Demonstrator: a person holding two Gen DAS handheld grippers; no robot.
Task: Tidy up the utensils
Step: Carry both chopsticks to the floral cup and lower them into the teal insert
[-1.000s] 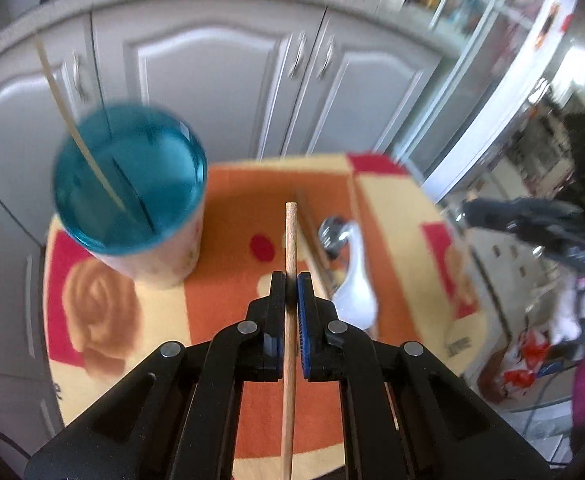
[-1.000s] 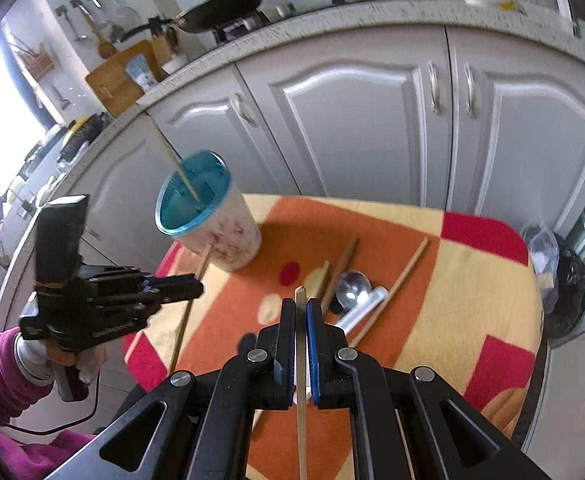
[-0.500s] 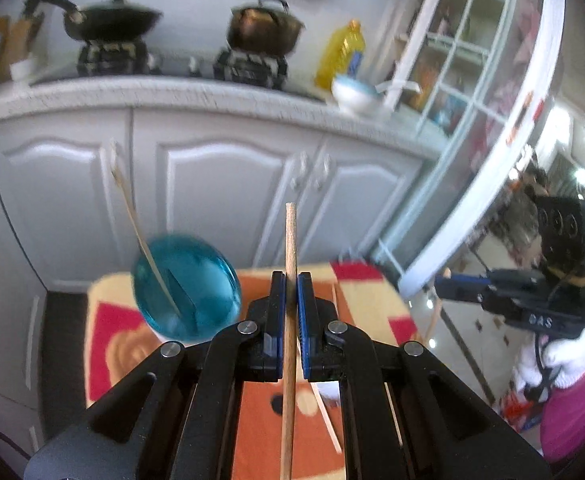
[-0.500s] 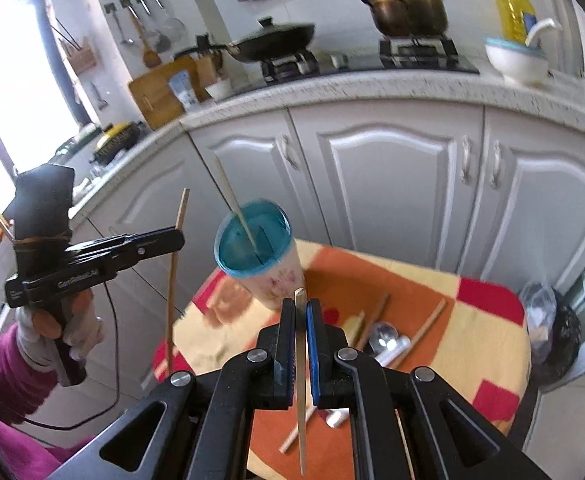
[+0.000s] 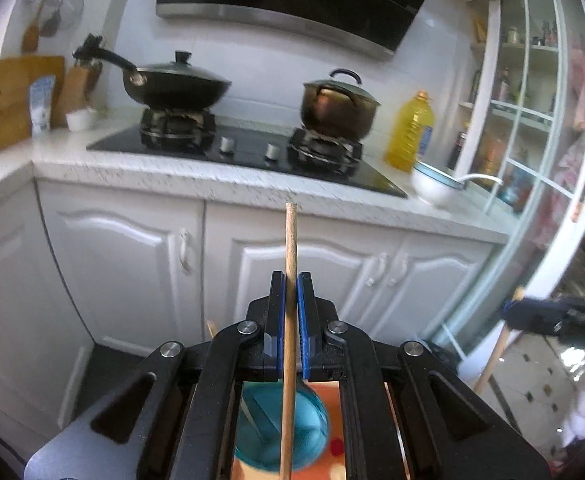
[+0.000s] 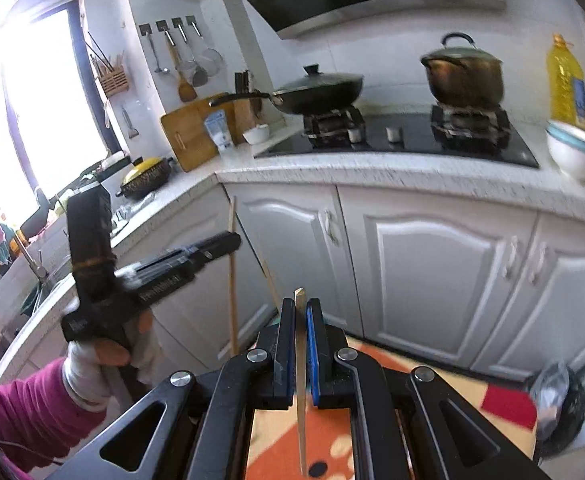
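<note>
room: a kitchen is shown, with white cabinet doors [image 5: 300, 280] under a speckled worktop [image 6: 372, 168]. on the hob a lidded black wok [image 5: 172, 84] and a brown lidded pot [image 5: 336, 108] are set; a yellow oil bottle [image 5: 410, 132] and a white bowl [image 5: 432, 188] are placed toward the worktop's right end, a cutting board [image 6: 186, 136] toward its left corner.

surface: an orange, yellow and red patterned cloth [image 6: 276, 436] is seen low in both views, mostly hidden by the tools.

left gripper [image 5: 291, 300]: jaws clamped on a round wooden chopstick [image 5: 290, 240], held upright, its end projecting above the pads.

right gripper [image 6: 301, 320]: jaws clamped on a pale flat chopstick [image 6: 301, 380], its tip just above the pads.

blue-rimmed cup [image 5: 280, 428]: below the left gripper, behind its chopstick's lower length, on the cloth.
</note>
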